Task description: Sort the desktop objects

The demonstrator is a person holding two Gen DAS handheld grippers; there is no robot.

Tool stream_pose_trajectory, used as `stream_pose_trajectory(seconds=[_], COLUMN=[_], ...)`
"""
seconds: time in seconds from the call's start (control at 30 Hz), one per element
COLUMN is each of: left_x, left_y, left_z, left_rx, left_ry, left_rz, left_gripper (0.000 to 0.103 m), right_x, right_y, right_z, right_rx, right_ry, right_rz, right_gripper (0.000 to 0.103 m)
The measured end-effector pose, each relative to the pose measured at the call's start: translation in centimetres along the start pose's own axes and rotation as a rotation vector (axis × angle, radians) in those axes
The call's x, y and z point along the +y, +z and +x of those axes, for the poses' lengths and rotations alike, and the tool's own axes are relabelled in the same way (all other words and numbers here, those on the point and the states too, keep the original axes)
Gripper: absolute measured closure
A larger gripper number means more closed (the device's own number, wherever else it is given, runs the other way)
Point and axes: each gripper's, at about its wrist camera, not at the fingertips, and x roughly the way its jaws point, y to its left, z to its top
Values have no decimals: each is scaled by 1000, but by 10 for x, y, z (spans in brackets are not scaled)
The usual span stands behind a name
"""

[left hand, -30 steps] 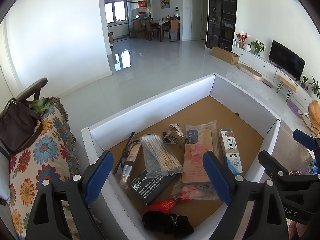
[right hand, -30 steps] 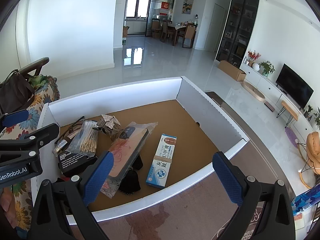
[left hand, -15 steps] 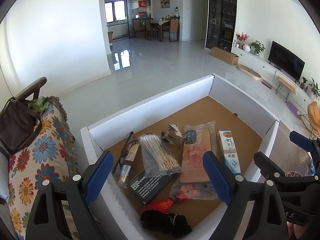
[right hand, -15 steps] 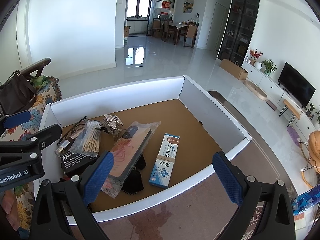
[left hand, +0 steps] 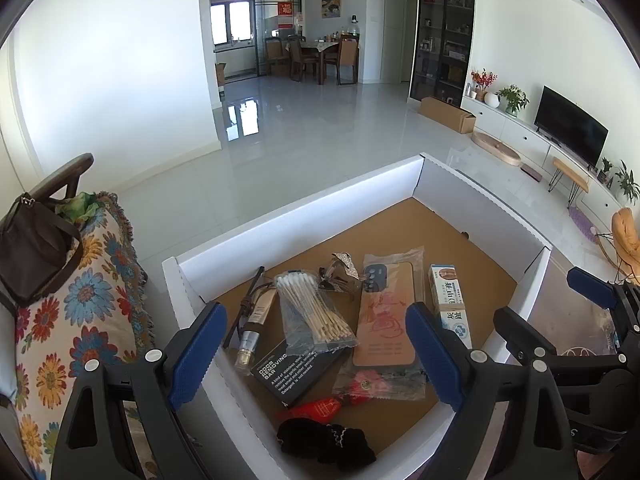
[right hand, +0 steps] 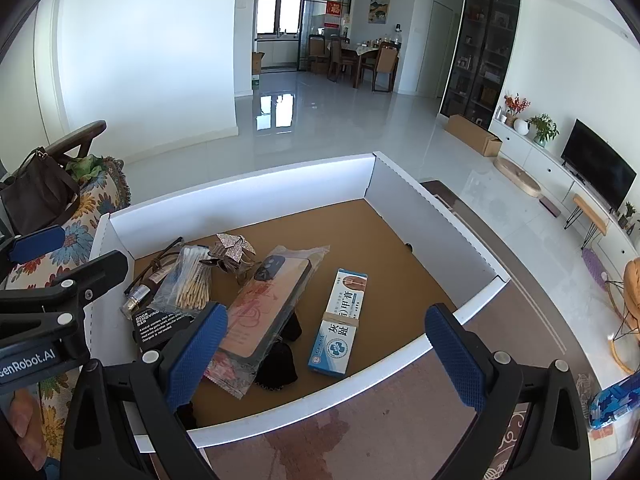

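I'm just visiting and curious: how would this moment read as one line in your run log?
stage: pre-grasp | left gripper: open, empty, over tray | right gripper: open, empty | items: all in tray, untouched

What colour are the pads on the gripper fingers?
Blue, with a fine dotted texture; the right gripper's pads show it best in the right wrist view.

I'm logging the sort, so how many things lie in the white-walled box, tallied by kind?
Bagged items: 3, the cotton swabs, the phone case, the red-print packet
Cartons: 2, the black box, the white-and-blue box
Tube: 1
Black cloth: 1
Red item: 1
Silver folded-paper piece: 1
Total: 9
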Motion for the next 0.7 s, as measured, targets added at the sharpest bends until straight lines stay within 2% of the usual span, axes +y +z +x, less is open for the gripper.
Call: stream_pose_trajectory(seconds=[0.5, 0.6, 0.7], left_x=[5, 7, 7], left_y=[3, 4, 6], left_z=[-3, -2, 0], left_rx=[2, 7, 15], left_ry=[-6, -9, -11], left_rz=[-14, -25, -25], left_gripper=[12, 12, 12], right_x=[-1, -5, -13], right_y=[1, 4, 4], right_z=[3, 0, -3], right_rx=[19, 4, -8], right_ry=[-2, -2, 36], right_rz=[26, 83, 181], right_gripper=[4, 4, 4])
